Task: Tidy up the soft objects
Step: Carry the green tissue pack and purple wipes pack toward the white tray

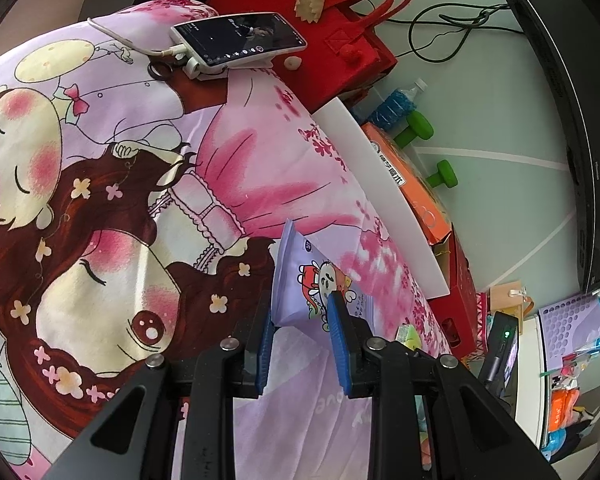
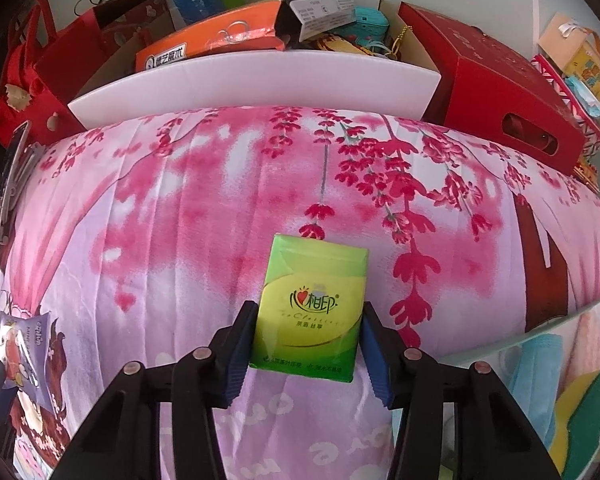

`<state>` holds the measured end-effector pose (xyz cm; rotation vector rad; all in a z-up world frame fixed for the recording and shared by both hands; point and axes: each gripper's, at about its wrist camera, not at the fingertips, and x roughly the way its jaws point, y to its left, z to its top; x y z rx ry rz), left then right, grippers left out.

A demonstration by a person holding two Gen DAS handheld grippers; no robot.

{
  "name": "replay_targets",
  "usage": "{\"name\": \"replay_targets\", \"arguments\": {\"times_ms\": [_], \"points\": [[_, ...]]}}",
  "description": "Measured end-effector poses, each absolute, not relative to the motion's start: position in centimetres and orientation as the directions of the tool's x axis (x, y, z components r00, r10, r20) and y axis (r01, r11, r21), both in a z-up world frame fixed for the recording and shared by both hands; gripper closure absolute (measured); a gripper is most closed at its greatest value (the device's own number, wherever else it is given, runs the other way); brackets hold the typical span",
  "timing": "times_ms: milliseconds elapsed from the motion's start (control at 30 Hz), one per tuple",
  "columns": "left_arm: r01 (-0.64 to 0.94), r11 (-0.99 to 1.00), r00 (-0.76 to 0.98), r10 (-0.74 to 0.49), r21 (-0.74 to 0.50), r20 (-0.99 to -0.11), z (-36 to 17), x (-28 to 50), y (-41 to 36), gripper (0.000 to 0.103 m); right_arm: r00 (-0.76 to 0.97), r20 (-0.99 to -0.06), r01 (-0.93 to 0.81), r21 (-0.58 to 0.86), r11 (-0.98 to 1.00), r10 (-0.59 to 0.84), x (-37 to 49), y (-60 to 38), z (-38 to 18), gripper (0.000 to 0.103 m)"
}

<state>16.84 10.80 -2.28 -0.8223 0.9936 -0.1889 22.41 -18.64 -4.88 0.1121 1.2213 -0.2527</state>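
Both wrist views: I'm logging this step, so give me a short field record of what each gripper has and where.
surface: pink printed bedsheet
left gripper: shut on purple tissue pack, lifted on edge
right gripper: jaws at both sides of green tissue pack, pads touching its edges
phone: lying on the sheet, cable plugged in
beyond the bed: red bag, orange box, green dumbbells

Two wrist cameras, close over a printed bedspread [image 1: 148, 184]

Each looked steeply down along its own fingers; both caught the white board [image 2: 256, 76] and the floor clutter beyond.
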Motion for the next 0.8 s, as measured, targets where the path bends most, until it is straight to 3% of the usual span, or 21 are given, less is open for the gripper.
{"name": "replay_targets", "arguments": {"times_ms": [800], "points": [[-0.115,0.753,0.57,-0.485,-0.648,-0.663,1.8,14.2,9.2,0.076,0.372,-0.924,0.182,-0.016,0.983,-0.084,16.3,-16.7,3.4,0.051]]}}
